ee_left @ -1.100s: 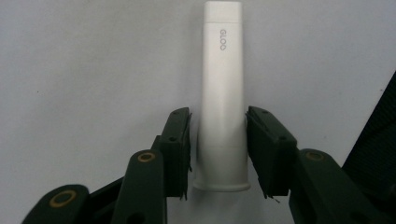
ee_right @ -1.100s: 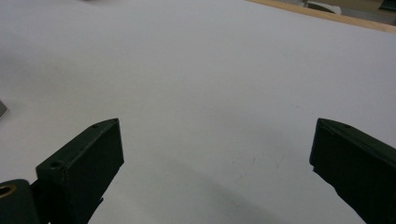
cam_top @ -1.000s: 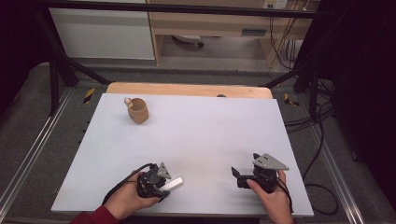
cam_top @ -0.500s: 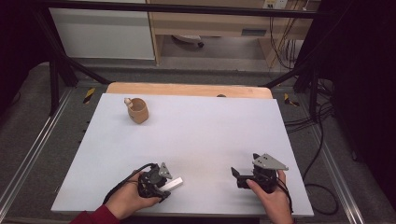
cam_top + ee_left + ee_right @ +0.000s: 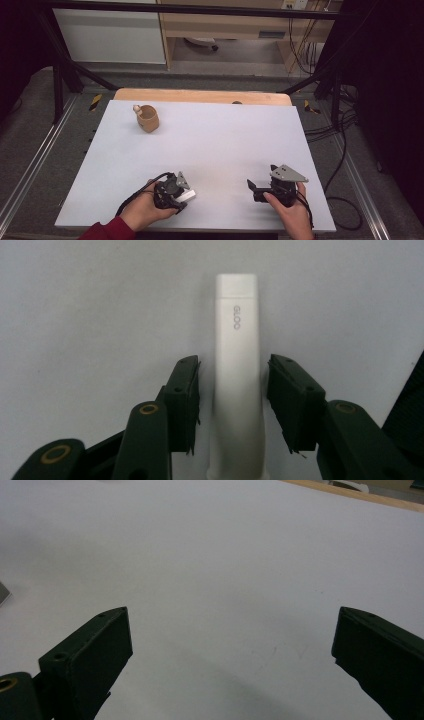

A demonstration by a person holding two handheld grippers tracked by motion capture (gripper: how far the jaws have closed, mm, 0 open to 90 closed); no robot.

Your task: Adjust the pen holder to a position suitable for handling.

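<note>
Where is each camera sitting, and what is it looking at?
High view: above the table, looking down; both hands, left gripper, right gripper.
Left gripper view: rides that gripper, jaws flanking the white stick, gaps either side.
Right gripper view: rides the right gripper, jaws wide.
Shared: white stick, also in high view.

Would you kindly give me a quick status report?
Left gripper jaws open, straddling white tube, small gaps either side. Right gripper open, empty. Nothing in the way.

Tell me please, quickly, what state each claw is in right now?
Left claw: just been opening, open around the white stick, pads not touching it.
Right claw: wide open, holding nothing.
</note>
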